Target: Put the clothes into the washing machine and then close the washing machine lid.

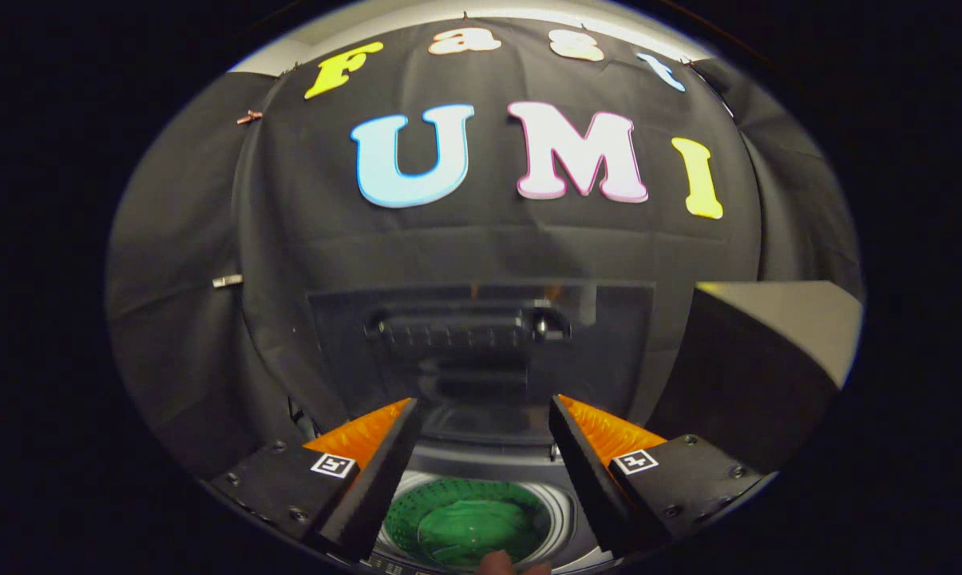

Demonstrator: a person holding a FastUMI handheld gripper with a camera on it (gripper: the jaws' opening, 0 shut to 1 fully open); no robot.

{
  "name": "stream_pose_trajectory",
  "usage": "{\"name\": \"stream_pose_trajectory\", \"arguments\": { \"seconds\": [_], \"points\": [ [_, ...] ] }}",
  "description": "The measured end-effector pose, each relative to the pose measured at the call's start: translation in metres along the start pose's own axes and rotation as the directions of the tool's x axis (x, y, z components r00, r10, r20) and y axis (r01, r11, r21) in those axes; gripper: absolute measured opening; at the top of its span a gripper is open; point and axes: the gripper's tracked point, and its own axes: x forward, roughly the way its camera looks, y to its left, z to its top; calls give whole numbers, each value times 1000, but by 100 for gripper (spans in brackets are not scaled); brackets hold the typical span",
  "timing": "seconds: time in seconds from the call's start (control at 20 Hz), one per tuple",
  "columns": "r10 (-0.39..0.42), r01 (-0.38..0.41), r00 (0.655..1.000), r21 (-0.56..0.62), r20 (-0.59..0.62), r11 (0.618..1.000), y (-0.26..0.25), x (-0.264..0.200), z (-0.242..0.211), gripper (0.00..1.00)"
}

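Gripper (pixel 481 415) fingers spread wide apart, nothing btwn them. Below and btwn them the washing machine (pixel 481 467) w/ round perforated drum (pixel 466 523) open; green cloth (pixel 469 537) lies crumpled inside. Lid (pixel 481 351) stands upright beyond fingers: dark, glossy, flat rectangular panel w/ ribbed handle (pixel 465 326).

No words or numbers could be read. A small square black-and-white marker (pixel 333 465) stood on each side of the gripper (pixel 484 402), whose fingers were spread apart above the washing machine (pixel 481 461), holding nothing.
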Motion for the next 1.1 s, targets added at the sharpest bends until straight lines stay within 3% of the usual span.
{"name": "stream_pose_trajectory", "arguments": {
  "seconds": [0.25,0.5,0.75,1.1],
  "points": [
    [22,-25,992,20,124,999,14,-6,85,100],
    [-24,29,981,-19,192,999,3,14,153,100],
    [-37,36,996,15,81,999,1,63,152,100],
    [-96,99,992,35,-84,994,-23,122,108,100]
  ]
}}
